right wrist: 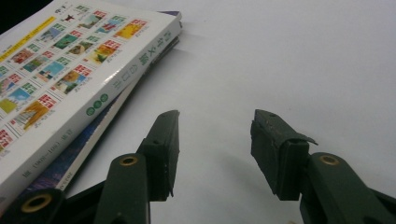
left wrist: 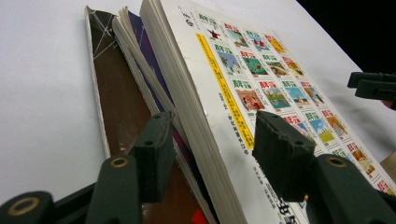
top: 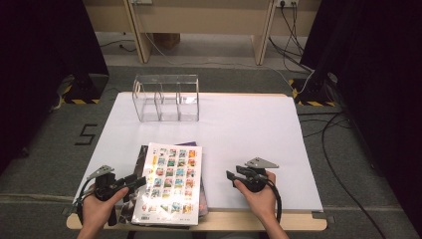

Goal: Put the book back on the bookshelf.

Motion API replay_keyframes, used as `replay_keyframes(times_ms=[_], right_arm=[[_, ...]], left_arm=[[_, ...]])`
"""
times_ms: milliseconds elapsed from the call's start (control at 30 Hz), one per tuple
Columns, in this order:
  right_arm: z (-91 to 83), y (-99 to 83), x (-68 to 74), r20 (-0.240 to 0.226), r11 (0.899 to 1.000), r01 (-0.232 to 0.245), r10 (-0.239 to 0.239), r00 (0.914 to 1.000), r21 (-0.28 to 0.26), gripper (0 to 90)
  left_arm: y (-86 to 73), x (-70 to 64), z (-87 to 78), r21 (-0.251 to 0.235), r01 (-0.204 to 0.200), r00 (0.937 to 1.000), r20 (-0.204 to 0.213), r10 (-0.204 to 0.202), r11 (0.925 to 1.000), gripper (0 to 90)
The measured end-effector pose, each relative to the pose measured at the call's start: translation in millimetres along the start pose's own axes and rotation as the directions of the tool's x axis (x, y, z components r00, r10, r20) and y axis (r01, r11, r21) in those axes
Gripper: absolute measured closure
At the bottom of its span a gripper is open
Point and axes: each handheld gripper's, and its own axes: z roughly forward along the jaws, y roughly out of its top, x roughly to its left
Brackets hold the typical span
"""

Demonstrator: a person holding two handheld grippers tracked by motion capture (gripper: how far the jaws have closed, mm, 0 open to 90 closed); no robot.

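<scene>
**Top Book Straddled, Not Yet Gripped**

Jaws of the left gripper [left wrist: 210, 149] are standing wide, straddling the near-left edge of the top book [top: 171, 183]; we are seeing no closure on it. We are judging the work barely begun: the stack of books [top: 140, 196] is lying intact at the front of the white table [top: 239, 129], nothing lifted. Its long axis is running front to back, tilted slightly right, spine facing the right gripper [right wrist: 215, 140], which is hovering wide open and empty beside it. Beyond, the clear organizer [top: 166, 98] is standing apart.
</scene>
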Motion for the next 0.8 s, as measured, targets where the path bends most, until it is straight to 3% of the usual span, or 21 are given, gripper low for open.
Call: replay_keyframes(times_ms=[400, 633, 667, 800], right_arm=[[6.9, 12.2, 15.9, -0.038, 0.999, 0.036, -0.035, 0.9987, 0.018, 51.8], [17.7, 20.8, 30.5, -0.107, 0.999, 0.035, -0.031, 0.9938, 0.042, 52.8], [21.5, 23.0, 34.4, -0.138, 0.998, 0.033, -0.026, 0.9902, 0.049, 52.8], [26.7, 26.3, 42.3, -0.168, 0.997, 0.047, -0.036, 0.9852, 0.061, 52.8]], left_arm=[[7.7, -6.1, 5.8, 0.057, 0.016, 0.9998, 0.006, -0.017, 0.9982, 45.6], [11.7, -7.4, 12.0, 0.092, 0.03, 0.9993, 0.021, -0.032, 0.9953, 47.3], [12.9, -7.8, 13.4, 0.105, 0.026, 0.9996, 0.011, -0.028, 0.9942, 47.9], [15.1, -8.2, 14.2, 0.115, 0.039, 0.9992, -0.003, -0.039, 0.9926, 49.3]])
